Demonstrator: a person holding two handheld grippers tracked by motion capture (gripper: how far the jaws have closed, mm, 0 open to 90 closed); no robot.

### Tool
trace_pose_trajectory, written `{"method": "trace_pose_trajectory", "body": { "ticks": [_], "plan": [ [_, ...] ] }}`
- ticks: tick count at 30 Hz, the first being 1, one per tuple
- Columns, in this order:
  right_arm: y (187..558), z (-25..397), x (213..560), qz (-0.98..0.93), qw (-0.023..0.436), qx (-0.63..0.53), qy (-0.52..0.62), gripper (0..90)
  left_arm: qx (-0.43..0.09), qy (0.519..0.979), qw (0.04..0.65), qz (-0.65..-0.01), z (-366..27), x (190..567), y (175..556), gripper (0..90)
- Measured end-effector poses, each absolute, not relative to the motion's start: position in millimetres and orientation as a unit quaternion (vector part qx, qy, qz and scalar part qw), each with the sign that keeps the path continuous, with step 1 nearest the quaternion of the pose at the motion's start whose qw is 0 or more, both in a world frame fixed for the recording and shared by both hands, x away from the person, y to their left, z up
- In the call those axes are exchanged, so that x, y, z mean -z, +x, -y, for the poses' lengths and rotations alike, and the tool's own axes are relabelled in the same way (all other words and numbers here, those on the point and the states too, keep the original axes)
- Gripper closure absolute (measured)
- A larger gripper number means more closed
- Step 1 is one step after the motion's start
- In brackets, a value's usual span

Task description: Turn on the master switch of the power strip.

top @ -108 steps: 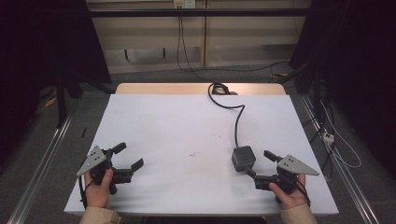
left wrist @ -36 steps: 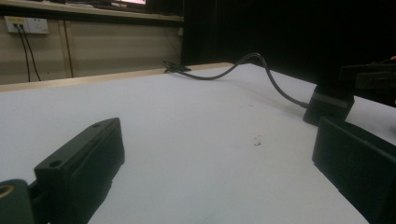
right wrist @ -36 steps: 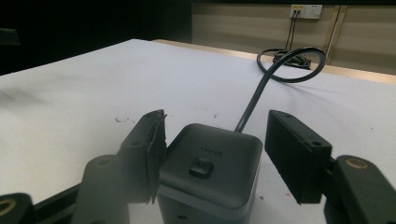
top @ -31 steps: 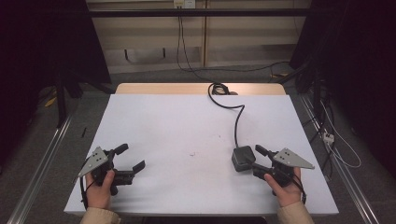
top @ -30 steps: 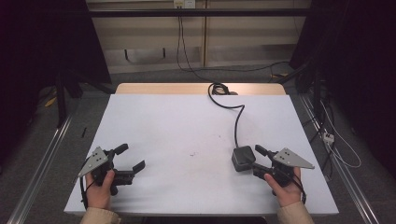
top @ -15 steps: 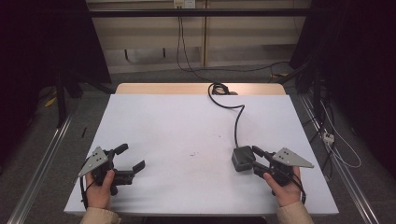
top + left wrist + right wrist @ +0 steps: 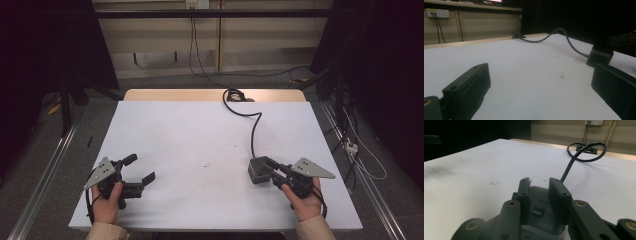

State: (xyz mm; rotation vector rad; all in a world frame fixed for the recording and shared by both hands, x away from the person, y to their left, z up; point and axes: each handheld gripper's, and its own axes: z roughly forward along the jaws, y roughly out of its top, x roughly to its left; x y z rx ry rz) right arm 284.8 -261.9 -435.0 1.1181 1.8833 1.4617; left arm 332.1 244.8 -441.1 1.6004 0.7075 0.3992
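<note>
Tabletop (image 7: 200,150): right hand-held gripper (image 7: 270,167) nearer adapter (image 7: 258,170)

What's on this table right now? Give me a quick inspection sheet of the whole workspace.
Surface: white table, a few small dark specks near the middle.
Job's things: dark grey adapter block lying near the right front.
Clutter: nothing seen.
Grippers: right gripper has its jaws on both sides of the block; whether it grips cannot be told. Left gripper open, empty, near the left front.
Cables: black cord runs from the block to a coil at the far edge.
Surroundings: wall socket, dark curtains, floor rails.
</note>
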Motion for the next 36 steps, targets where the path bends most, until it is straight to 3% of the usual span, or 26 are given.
{"method": "trace_pose_trajectory", "body": {
  "ticks": [21,36],
  "plan": [
    [285.6,261.2,436.7,-0.700,0.239,-0.537,0.407,88.6,-0.175,0.696,0.625,-0.308,-244.5,441.0,331.9,1.9],
    [286.1,261.1,438.2,-0.707,0.237,-0.529,0.406,90.0,-0.173,0.697,0.624,-0.308,-243.8,441.5,331.9,2.0]
  ]
}}
